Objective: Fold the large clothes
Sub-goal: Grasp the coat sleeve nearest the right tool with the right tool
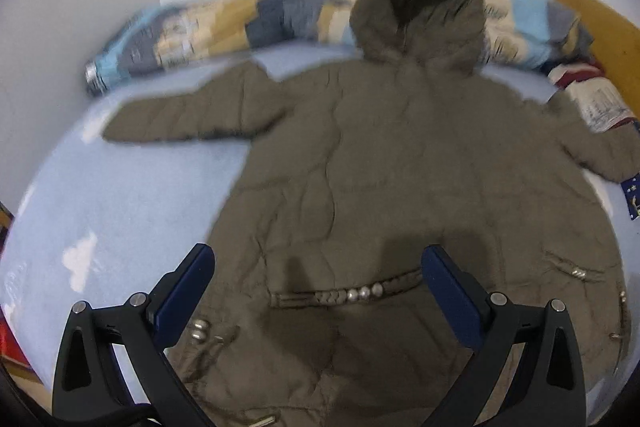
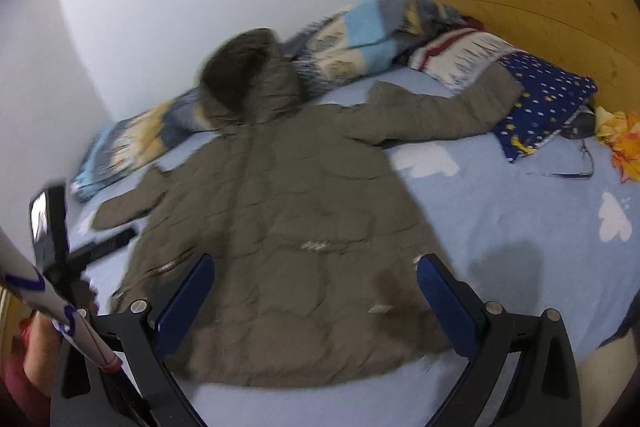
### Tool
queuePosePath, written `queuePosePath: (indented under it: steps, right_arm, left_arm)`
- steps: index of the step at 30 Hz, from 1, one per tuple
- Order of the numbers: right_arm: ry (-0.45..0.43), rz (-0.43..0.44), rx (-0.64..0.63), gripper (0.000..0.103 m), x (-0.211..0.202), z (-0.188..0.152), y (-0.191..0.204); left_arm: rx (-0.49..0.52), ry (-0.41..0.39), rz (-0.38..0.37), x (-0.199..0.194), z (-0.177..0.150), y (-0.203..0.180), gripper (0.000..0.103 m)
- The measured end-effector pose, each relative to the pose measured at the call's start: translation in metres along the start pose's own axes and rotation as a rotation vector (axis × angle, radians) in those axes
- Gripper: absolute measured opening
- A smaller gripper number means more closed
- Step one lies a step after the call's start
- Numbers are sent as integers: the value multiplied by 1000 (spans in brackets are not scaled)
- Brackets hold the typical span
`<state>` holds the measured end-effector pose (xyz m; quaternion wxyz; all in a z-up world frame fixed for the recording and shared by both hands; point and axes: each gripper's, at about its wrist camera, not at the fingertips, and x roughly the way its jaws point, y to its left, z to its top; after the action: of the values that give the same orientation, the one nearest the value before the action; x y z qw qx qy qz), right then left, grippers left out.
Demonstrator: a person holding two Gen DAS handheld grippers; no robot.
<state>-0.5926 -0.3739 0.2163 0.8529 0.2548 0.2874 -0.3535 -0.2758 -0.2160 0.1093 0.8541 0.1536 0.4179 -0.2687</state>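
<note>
An olive hooded coat lies flat across the blue bedsheet, filling mid-frame. The left gripper and right gripper hover at bottom centre, jaws spread, empty

Rolled patchwork blanket along wall; starry navy pillow near wooden headboard.

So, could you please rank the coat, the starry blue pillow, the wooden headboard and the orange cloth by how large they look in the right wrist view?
1. Olive coat, by far.
2. Wooden headboard.
3. Starry blue pillow, partly under the coat's sleeve.
4. Orange cloth, cut off by the frame edge, so its true extent is unsure.
</note>
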Motion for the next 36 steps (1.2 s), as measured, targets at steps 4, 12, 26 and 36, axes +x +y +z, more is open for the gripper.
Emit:
queuePosePath:
  steps: [4,12,26,36]
  right_arm:
    - [-11,-75,46,103,32,33,-29]
    - [18,-183,182,100,112,98,-120]
    - [-48,-226,342,89,140,169,-258]
    - [-36,-281,386,78,178,219,-340]
  left_arm:
    - [10,20,-42,16,8,0,103]
    - [68,18,-21,26,8,-9,103]
    - [122,-17,-38,31,7,-17,103]
    - [108,-16,-36,37,9,-11,103]
